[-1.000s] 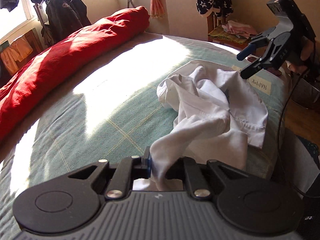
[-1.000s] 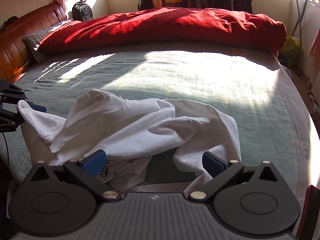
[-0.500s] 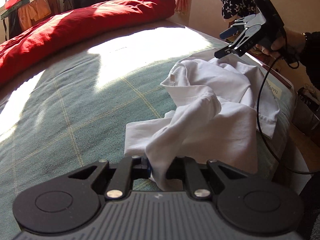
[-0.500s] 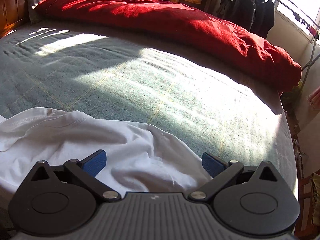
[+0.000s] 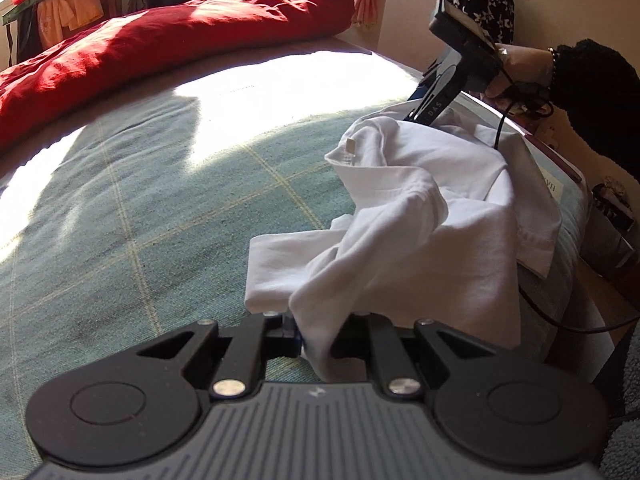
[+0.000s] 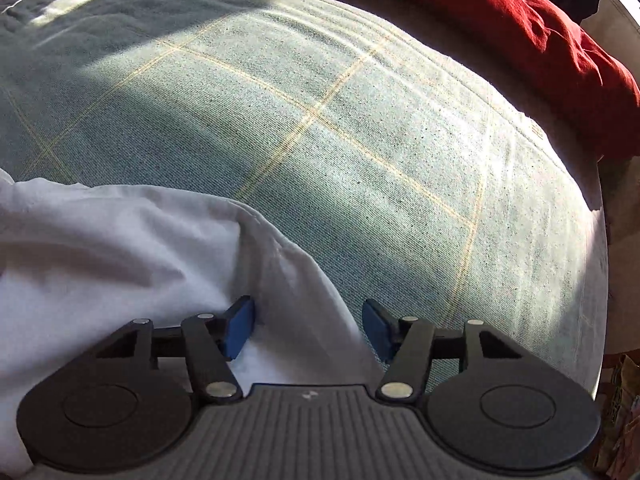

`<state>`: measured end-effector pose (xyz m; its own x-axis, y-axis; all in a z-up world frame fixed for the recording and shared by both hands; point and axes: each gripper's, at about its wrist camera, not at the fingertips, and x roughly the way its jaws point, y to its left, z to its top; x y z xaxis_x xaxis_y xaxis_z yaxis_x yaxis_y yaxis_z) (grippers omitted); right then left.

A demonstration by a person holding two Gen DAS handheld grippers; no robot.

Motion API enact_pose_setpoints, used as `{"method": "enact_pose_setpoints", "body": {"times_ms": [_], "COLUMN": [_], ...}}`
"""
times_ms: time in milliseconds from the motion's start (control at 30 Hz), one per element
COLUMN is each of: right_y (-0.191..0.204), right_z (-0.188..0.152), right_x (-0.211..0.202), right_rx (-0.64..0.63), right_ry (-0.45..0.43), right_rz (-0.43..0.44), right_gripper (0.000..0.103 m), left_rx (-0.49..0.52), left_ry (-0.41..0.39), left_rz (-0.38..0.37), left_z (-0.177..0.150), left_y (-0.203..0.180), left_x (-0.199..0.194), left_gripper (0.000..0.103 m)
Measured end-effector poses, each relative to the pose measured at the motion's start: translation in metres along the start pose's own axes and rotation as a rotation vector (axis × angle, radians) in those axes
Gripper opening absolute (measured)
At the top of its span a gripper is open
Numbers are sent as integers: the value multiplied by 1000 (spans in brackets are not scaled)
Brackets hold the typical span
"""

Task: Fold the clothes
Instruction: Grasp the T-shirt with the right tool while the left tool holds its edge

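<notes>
A crumpled white shirt (image 5: 432, 216) lies near the right edge of a green checked bed cover (image 5: 140, 200). My left gripper (image 5: 316, 336) is shut on a bunched corner of the shirt, which hangs from the pads. In the left wrist view my right gripper (image 5: 424, 108) points steeply down into the far side of the shirt, its tips hidden by cloth. In the right wrist view the right gripper (image 6: 308, 320) is closing around a folded edge of the shirt (image 6: 120, 248). The left pad touches the cloth and the right pad stands apart from it.
A rolled red duvet (image 5: 160, 40) runs along the far side of the bed, also at the top right (image 6: 540, 20). A person's hand in a dark sleeve (image 5: 592, 80) holds the right gripper. A star-patterned garment (image 5: 480, 0) hangs behind it. The bed's edge drops off at right.
My right gripper has swung across and down onto the shirt's far edge, and its jaws have narrowed. The left gripper has sunk a little, still holding its corner.
</notes>
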<state>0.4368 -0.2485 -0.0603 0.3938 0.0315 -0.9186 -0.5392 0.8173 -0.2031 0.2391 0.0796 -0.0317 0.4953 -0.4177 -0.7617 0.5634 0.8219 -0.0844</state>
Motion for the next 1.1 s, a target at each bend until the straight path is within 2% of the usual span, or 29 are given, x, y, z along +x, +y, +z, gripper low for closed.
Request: {"method": "enact_pose_setpoints", "body": {"times_ms": [33,67,100,167,400,533,667,767,800,833,867,900,1033,1067,1100], "right_y": [0,0,0,0,0,-4,-14,-22,-23,-24,-24,-24,-31,-34,-36], "right_z": [0,0,0,0,-1,-1,-2,-4,-5,-6,-5,-4,3,2,2], "right_x": [0,0,-1,-1,-2,-2,-3,-1,-3,-5,-3,-2,14,15,17], "right_rx": [-4,-7,-11,-18,-43,-48,-12,12,3,-5,-14,-23,11,29,47], "right_ry": [-6,-12,-18,-31,-74,-87,-101,-94,-119,-144,-142,-141,-100,-93,-87], "right_rz": [-17,-34,-52,-86,-207,-265,-223,-137,-90,-43,-22,-1,61,93,125], "right_gripper": [59,52,37,19,12,12,12,12,14,26,47,58,59,56,42], "left_rx": [-3,-4,-4,-6,0,11,16,-9,-11,-12,-13,-15,-29,-33,-33], "left_ry": [-3,-8,-14,-28,-68,-89,-105,-102,-97,-87,-76,-65,-44,-42,-41], "left_rz": [3,9,18,38,155,216,244,229,221,218,216,214,199,195,195], "left_z": [1,2,4,8,35,62,77,72,68,65,61,57,48,47,46], "left_y": [1,1,2,3,16,31,39,43,44,44,44,44,45,45,45], "left_x": [0,0,-1,-3,-6,-4,-2,-2,-2,0,1,3,6,7,7], "left_gripper": [10,10,11,11,11,10,10,10,10,10,10,10,10,11,11]}}
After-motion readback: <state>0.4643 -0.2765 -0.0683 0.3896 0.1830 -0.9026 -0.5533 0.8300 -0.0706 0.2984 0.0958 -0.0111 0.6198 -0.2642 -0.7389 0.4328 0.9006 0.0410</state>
